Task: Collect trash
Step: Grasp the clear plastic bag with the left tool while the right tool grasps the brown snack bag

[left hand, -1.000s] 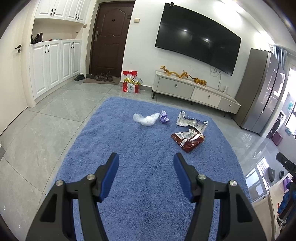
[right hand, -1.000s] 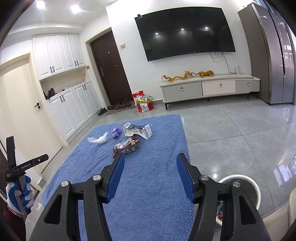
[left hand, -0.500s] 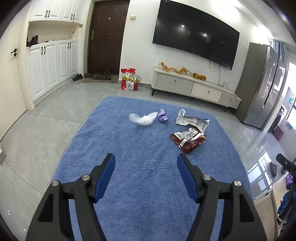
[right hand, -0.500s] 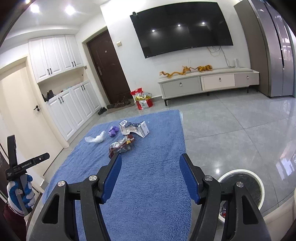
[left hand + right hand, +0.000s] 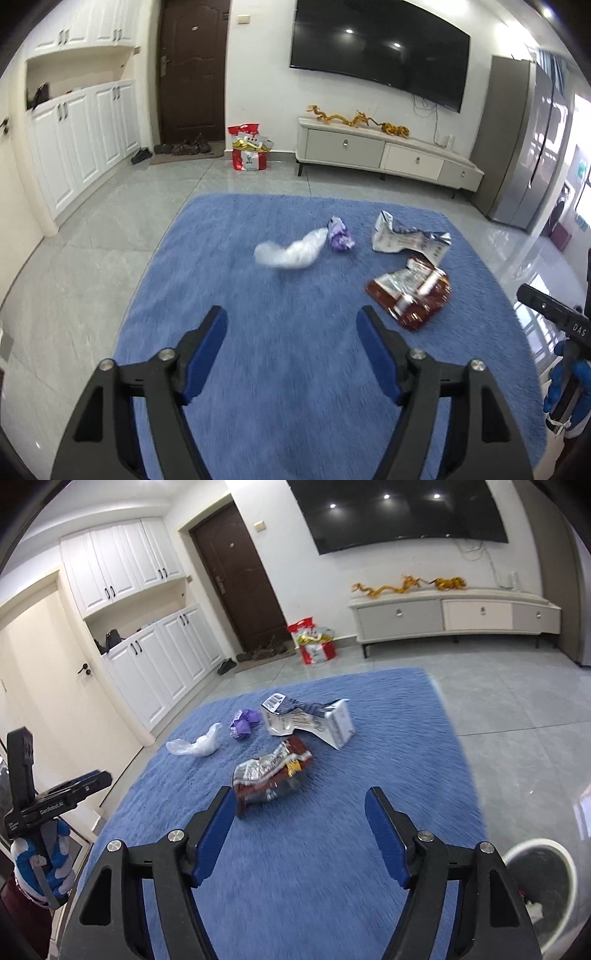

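Both jaws just widened, nothing between them. Brown wrapper (image 5: 271, 773) on rug (image 5: 332, 886), twelve o'clock off my right gripper (image 5: 300, 812). Light, crinkly, slippery; pinch a raised crumpled edge.

The blue rug (image 5: 303, 369) smears with motion blur in its near half in both views, its pile unreadable. In the left wrist view the clear plastic bag (image 5: 291, 253) is blurred, its edges soft. The print on the white torn packet (image 5: 314, 722) and the dark red wrapper (image 5: 271, 775) is too small and smeared to read. At four o'clock in the right wrist view, the white bin (image 5: 543, 882) is cut by the picture's edge and partly hidden behind the right hand-held gripper (image 5: 299, 805); its contents cannot be told. At three o'clock in the left wrist view, a gloved hand (image 5: 569, 387) is cropped by the rim.
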### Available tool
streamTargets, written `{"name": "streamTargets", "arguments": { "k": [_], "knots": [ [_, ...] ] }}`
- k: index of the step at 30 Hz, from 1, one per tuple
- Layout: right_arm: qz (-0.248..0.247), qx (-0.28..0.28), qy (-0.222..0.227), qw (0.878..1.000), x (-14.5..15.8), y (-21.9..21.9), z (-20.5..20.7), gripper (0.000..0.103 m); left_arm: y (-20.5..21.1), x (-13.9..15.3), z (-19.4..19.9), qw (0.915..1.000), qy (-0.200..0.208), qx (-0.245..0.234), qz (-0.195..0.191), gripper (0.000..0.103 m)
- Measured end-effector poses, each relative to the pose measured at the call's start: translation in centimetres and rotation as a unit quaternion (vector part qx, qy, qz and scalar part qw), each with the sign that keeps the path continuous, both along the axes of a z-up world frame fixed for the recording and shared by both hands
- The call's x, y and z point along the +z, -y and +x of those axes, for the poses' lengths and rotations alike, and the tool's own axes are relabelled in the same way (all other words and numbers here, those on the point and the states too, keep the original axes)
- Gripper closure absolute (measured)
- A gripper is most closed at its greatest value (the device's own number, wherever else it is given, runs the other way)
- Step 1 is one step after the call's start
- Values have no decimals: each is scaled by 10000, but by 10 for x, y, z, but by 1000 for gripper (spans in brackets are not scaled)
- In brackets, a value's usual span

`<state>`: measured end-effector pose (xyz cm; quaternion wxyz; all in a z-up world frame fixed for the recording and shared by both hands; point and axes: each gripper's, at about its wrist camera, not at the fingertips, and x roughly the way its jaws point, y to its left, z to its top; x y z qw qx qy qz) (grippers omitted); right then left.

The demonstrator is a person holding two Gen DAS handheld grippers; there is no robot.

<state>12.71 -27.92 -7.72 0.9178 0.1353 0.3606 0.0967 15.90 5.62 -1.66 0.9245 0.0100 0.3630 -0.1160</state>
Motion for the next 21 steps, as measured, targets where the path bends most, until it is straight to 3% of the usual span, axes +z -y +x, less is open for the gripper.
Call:
{"name": "streamTargets", "arguments": {
  "k": [9, 16, 18, 21],
  "knots": [
    [135, 205, -387, 9989, -37, -23, 82, 26, 39, -24, 113, 9985, 86, -346, 423, 26],
    [249, 288, -666, 9971, -62, -30, 114, 26, 47, -65, 168, 9978, -317, -343, 476, 26],
    [299, 298, -733, 9964, -67, -34, 119, 29, 46, -75, 171, 9975, -425, -375, 426, 26],
    [233, 371, -788, 9959, -72, -40, 123, 44, 45, -85, 168, 9972, -531, -400, 341, 30]
  ]
}}
